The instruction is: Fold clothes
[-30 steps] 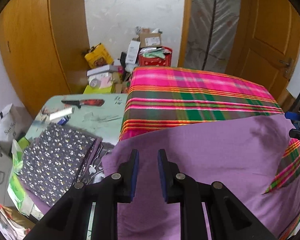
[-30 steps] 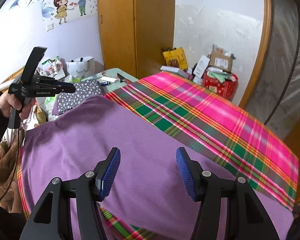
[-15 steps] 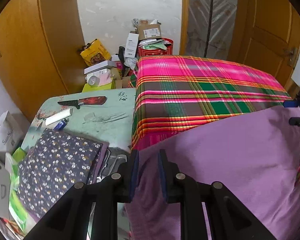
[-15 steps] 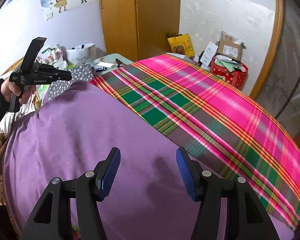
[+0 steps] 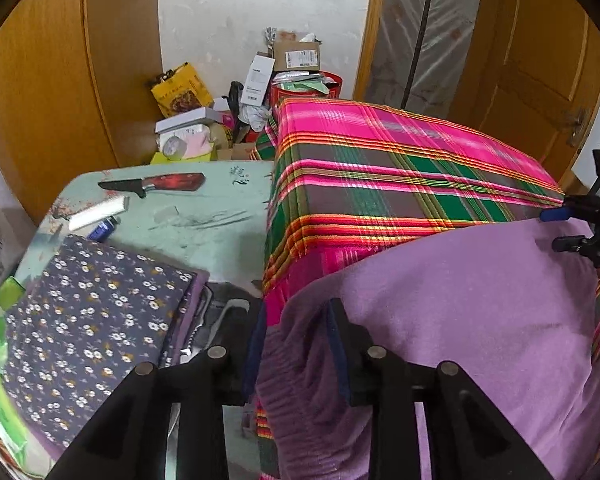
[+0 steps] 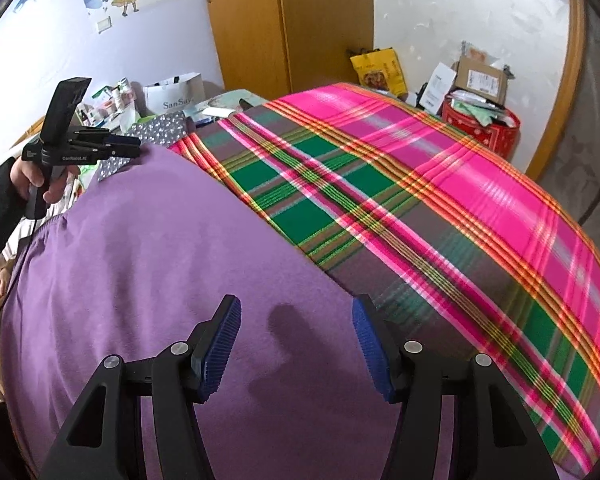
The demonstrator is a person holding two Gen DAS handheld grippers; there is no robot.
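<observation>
A purple garment (image 5: 460, 300) lies spread over the pink and green plaid-covered surface (image 5: 400, 168). Its ribbed corner hangs between the fingers of my left gripper (image 5: 297, 346), whose jaws are opening and stand apart from the cloth. In the right wrist view that left gripper (image 6: 130, 146) sits at the garment's (image 6: 140, 260) far left corner, held by a person's hand (image 6: 40, 180). My right gripper (image 6: 296, 344) hovers open just above the purple cloth, with nothing between its blue pads and its shadow on the fabric. The right gripper (image 5: 560, 228) also shows at the right edge of the left wrist view.
A folded dark floral cloth (image 5: 92, 320) lies on a pale green table (image 5: 204, 220) left of the plaid surface (image 6: 420, 184), with a red-handled knife (image 5: 156, 184) behind it. Boxes and a red bin (image 5: 300, 88) crowd the floor by the wall. Wooden doors stand on both sides.
Both grippers sank toward the plaid surface and the purple garment settled flat on it. The left jaws, narrow on the garment's corner before, now stand wide. The right jaws stayed open.
</observation>
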